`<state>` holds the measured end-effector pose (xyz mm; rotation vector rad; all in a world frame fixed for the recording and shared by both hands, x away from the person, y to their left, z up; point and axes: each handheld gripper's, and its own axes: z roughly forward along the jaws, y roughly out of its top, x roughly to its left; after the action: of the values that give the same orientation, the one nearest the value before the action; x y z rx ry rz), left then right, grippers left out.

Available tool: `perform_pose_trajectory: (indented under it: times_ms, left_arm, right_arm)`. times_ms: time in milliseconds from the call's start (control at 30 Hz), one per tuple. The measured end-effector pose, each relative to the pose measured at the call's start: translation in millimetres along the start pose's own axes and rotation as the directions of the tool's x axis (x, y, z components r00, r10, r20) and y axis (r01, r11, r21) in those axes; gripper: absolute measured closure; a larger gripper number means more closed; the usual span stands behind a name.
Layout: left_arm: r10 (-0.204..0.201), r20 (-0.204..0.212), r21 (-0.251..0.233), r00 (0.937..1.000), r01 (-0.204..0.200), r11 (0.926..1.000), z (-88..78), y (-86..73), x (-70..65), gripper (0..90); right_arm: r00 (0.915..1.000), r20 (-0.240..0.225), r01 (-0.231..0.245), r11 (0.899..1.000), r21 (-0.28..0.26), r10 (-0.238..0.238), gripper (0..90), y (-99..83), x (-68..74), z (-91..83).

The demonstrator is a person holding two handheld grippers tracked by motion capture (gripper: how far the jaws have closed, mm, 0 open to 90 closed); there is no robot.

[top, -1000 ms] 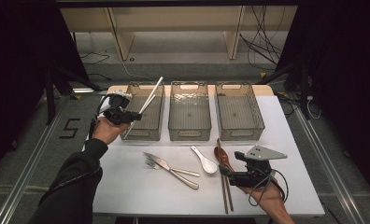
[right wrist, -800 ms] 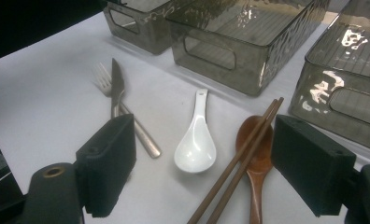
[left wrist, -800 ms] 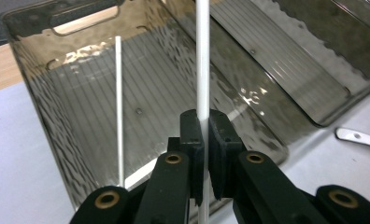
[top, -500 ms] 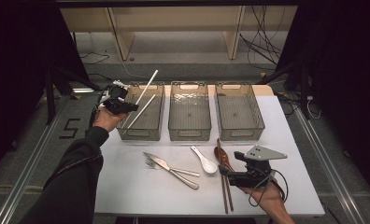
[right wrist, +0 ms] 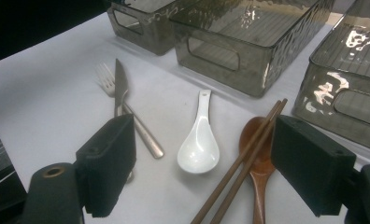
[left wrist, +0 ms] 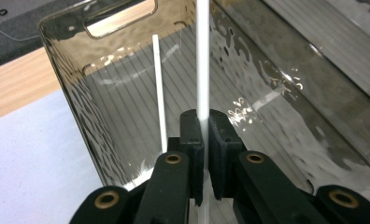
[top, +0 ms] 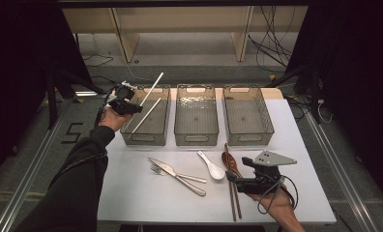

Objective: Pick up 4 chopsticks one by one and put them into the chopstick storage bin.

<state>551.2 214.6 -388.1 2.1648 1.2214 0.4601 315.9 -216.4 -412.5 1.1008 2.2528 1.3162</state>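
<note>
My left gripper (top: 137, 108) (left wrist: 204, 122) is at the left bin's (top: 146, 141) left wall, shut on a white chopstick (top: 153, 87) (left wrist: 202, 56) that slants up over the bin's far end. A second white chopstick (top: 147, 115) (left wrist: 159, 88) leans inside that bin beside the jaws; its lower end is hidden behind them. My right gripper (top: 232, 181) (right wrist: 204, 172) hovers low over the table's front right, open, with nothing gripped. Ahead of its jaws lie a white spoon (right wrist: 198, 140), a wooden spoon (right wrist: 258, 158) and brown chopsticks (right wrist: 241, 165).
Three smoky clear bins stand in a row; the middle bin (top: 196, 141) and right bin (top: 249, 141) hold nothing I can see. A knife (top: 172, 173) and fork (top: 155, 168) lie crossed at the table's front centre. The white table (top: 131, 203) ends just left of the left bin.
My left hand has moved up and away along the left bin with the white chopsticks. The two sticks, together before, have spread apart. The right gripper has stayed put.
</note>
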Motion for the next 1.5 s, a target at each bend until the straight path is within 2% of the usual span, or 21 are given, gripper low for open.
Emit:
perform_pose_trajectory:
  times_ms: [300, 633, 767, 967, 1067, 1133, 1233, 1400, 1500]
  left_arm:
    - [-0.028, -0.006, 0.033, 0.9996, 0.028, 0.9990, 10.7, -6.1, 2.8, 85.0]
    - [-0.043, 0.014, 0.086, 0.9990, 0.042, 0.9954, 18.3, -9.1, 0.2, 84.6]
    - [-0.045, 0.008, 0.099, 0.9990, 0.044, 0.9941, 20.6, -9.4, -0.7, 83.6]
    - [-0.072, 0.003, 0.083, 0.9974, 0.071, 0.9940, 17.4, -7.8, -1.6, 59.6]
    - [-0.076, 0.009, 0.074, 0.9971, 0.075, 0.9944, 10.4, -6.6, -3.2, 51.7]
    - [-0.085, 0.014, 0.065, 0.9962, 0.084, 0.9943, 3.6, -5.4, -5.3, 43.4]
    - [-0.107, 0.053, 0.032, 0.9928, 0.106, 0.9939, -10.4, -4.8, -11.3, 35.0]
    - [-0.100, 0.113, -0.041, 0.9886, 0.105, 0.9936, -38.7, -9.9, -28.4, 24.9]
    - [-0.090, 0.146, -0.075, 0.9852, 0.102, 0.9920, -52.9, -17.2, -38.2, 22.2]
  right_arm:
    - [1.0000, -0.001, 0.002, 1.000, -0.001, -0.002, 23.5, 0.0, -0.1, -0.3]
    - [1.0000, -0.001, 0.003, 1.000, 0.000, -0.003, 23.5, 0.1, 0.4, -0.1]
    - [1.0000, -0.002, 0.004, 1.000, -0.001, -0.004, 23.5, 0.0, 0.1, -0.1]
    - [1.0000, -0.001, 0.002, 1.000, -0.002, -0.002, 23.6, 0.2, 0.3, -0.6]
    - [1.0000, -0.001, 0.003, 1.000, -0.002, -0.003, 23.6, 0.1, 0.2, -0.6]
    - [1.0000, -0.002, 0.004, 1.000, -0.002, -0.004, 23.6, 0.1, 0.3, -0.4]
    - [1.0000, 0.000, 0.002, 1.000, 0.002, -0.002, 23.6, 0.2, 0.6, -0.2]
    - [1.0000, 0.010, 0.000, 1.000, 0.011, 0.000, 23.9, 0.5, 0.3, -0.4]
    - [0.9997, 0.021, -0.010, 1.000, 0.021, 0.010, 24.3, 0.4, -1.0, 0.1]
